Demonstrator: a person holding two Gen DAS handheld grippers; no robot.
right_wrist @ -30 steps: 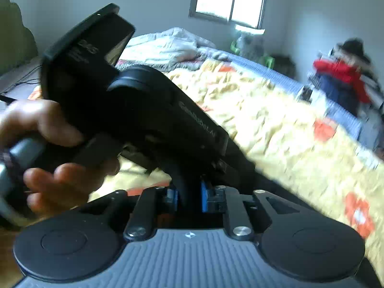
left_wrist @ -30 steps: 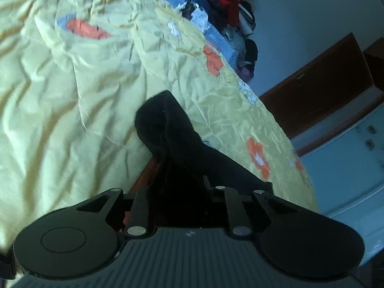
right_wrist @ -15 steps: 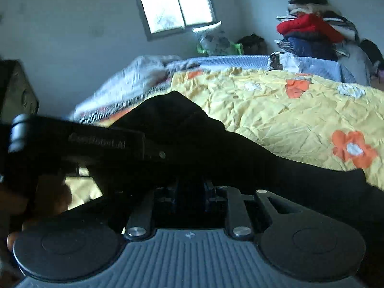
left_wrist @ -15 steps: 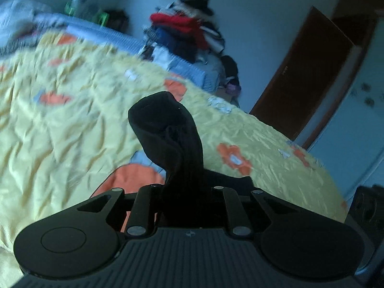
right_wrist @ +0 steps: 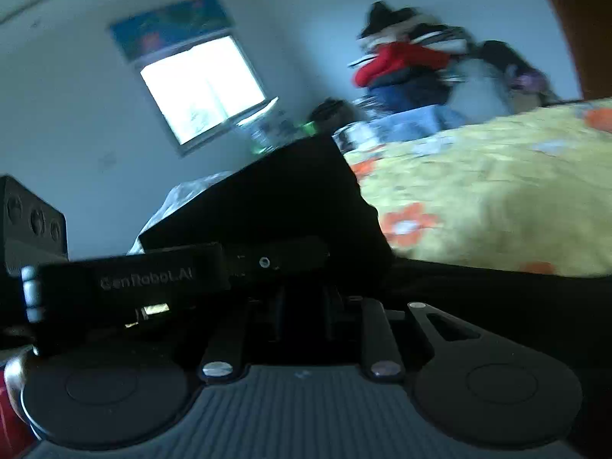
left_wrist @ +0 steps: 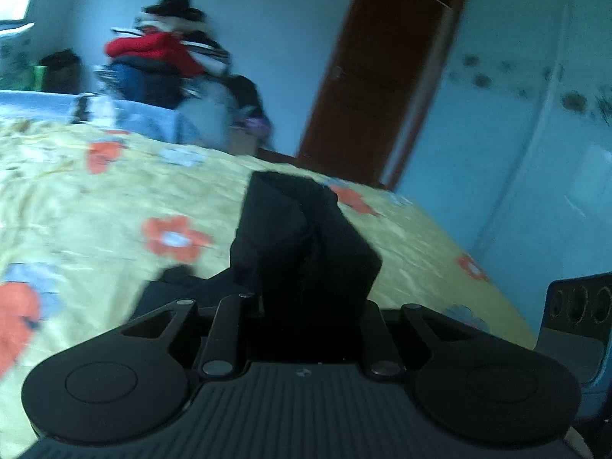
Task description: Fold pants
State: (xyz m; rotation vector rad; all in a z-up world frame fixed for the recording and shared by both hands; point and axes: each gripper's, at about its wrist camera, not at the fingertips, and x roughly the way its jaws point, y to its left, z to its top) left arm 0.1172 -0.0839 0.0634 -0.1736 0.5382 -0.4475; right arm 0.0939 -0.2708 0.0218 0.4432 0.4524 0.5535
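The black pants stand in a bunched fold above my left gripper, which is shut on them; the cloth hides its fingertips. More black cloth trails down to the left over the yellow flowered bedspread. In the right wrist view another fold of the pants rises in front of my right gripper, which is shut on it, and a dark stretch of cloth runs off to the right. The left gripper's body lies just left of the right one, close beside it.
A pile of clothes with a red garment sits beyond the bed's far edge. A brown door and a pale blue cabinet stand to the right. A bright window is in the back wall. The picture is motion-blurred.
Both grippers have swung across the bed and rolled, carrying the pants with them. The views have turned from the bedspread towards the door and window. The two grippers stay close together.
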